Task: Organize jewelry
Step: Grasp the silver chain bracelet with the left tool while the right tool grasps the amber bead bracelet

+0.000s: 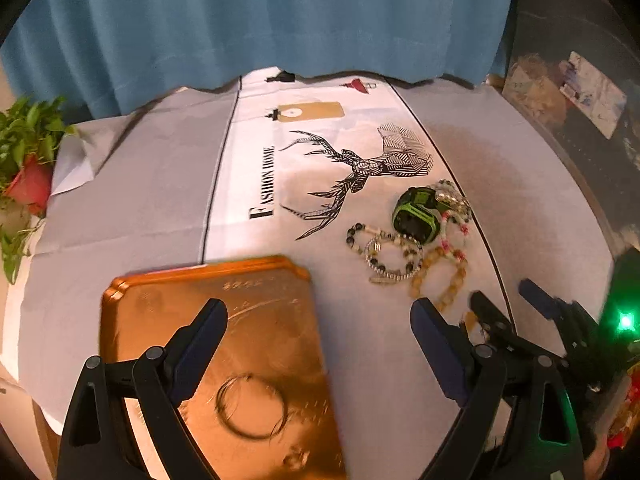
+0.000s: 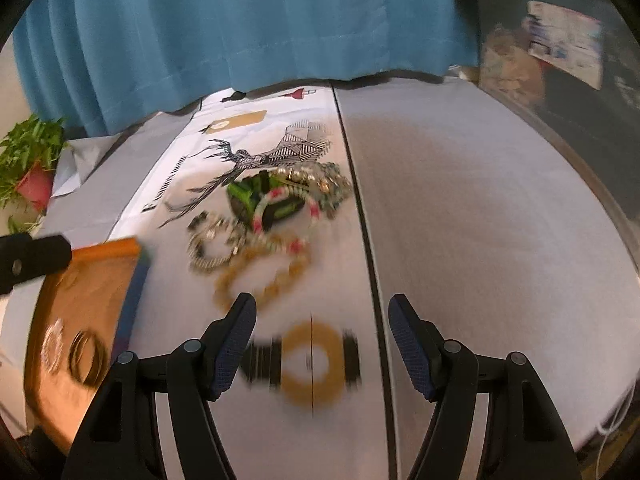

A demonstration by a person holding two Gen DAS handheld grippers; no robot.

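An orange metal tray (image 1: 160, 300) lies on the table's near left, with a thin wire bangle (image 1: 251, 406) in it; it also shows in the right wrist view (image 2: 92, 280) with the bangle (image 2: 88, 356). A pile of beaded bracelets (image 1: 400, 256) and a green-black watch (image 1: 416, 212) lies to the tray's right; the pile (image 2: 256, 256) and watch (image 2: 260, 200) are blurred in the right wrist view. My left gripper (image 1: 320, 320) is open above the tray's right edge. My right gripper (image 2: 322, 312) is open and empty, just short of the pile; it also shows in the left wrist view (image 1: 504, 300).
A white cloth with a deer print (image 1: 360, 168) covers the table (image 2: 480, 200). A blue curtain (image 1: 260, 20) hangs behind. A potted plant in a red pot (image 1: 28, 168) stands at the far left edge. Dark clutter (image 1: 580, 92) lies beyond the right edge.
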